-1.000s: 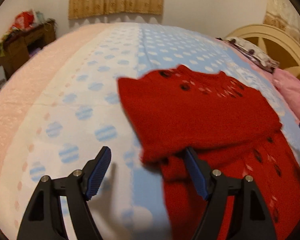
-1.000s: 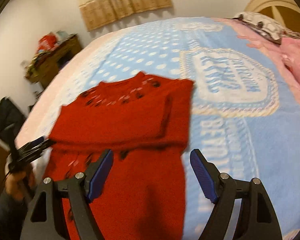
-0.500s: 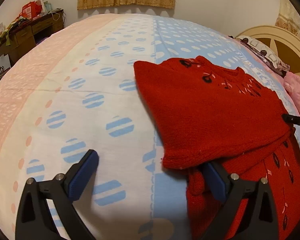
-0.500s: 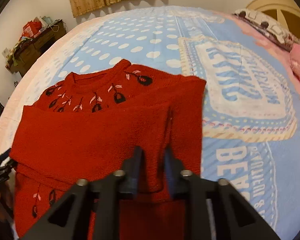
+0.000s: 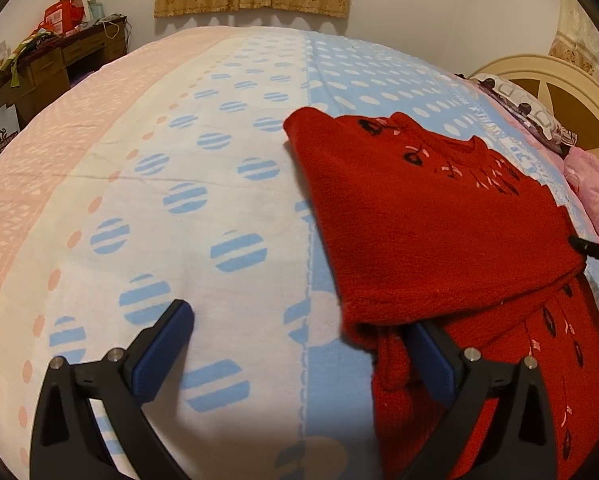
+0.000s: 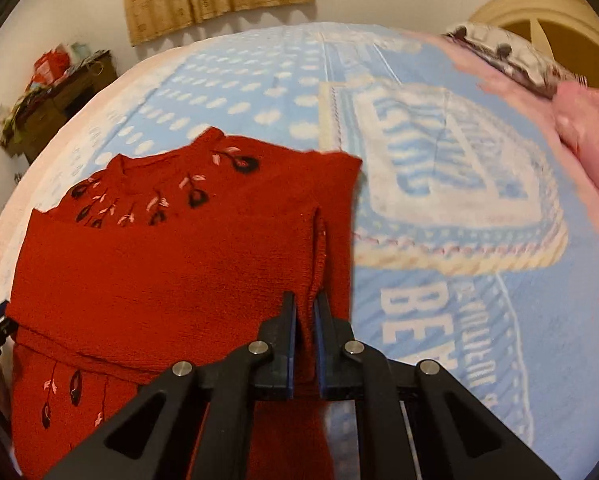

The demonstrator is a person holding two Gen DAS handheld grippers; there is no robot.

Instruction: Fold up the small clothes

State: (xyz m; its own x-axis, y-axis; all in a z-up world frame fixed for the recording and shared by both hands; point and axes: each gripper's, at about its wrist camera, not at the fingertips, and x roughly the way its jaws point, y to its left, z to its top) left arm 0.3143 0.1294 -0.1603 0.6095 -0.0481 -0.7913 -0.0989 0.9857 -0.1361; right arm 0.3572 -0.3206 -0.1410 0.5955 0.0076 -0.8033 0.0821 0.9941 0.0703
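Note:
A red knit sweater (image 5: 439, 232) with small black and pink motifs lies on the bed, a sleeve folded across its chest. My left gripper (image 5: 295, 356) is open at the sweater's left edge, its right finger (image 5: 431, 364) tucked under the folded sleeve's end, its left finger on the bare blanket. In the right wrist view the same sweater (image 6: 159, 280) fills the left half. My right gripper (image 6: 305, 336) is shut on the cuff of the folded sleeve near the sweater's right edge.
The bed carries a pink, white and blue dotted blanket (image 5: 179, 200) with a large printed emblem (image 6: 439, 184). A cluttered wooden desk (image 5: 55, 68) stands at the far left. A pillow (image 5: 527, 104), pink bedding (image 6: 587, 132) and a cream headboard (image 5: 559, 80) lie right.
My right gripper went from wide open to shut on the sleeve cuff. My left gripper stayed open and drew a little closer to the sweater's edge.

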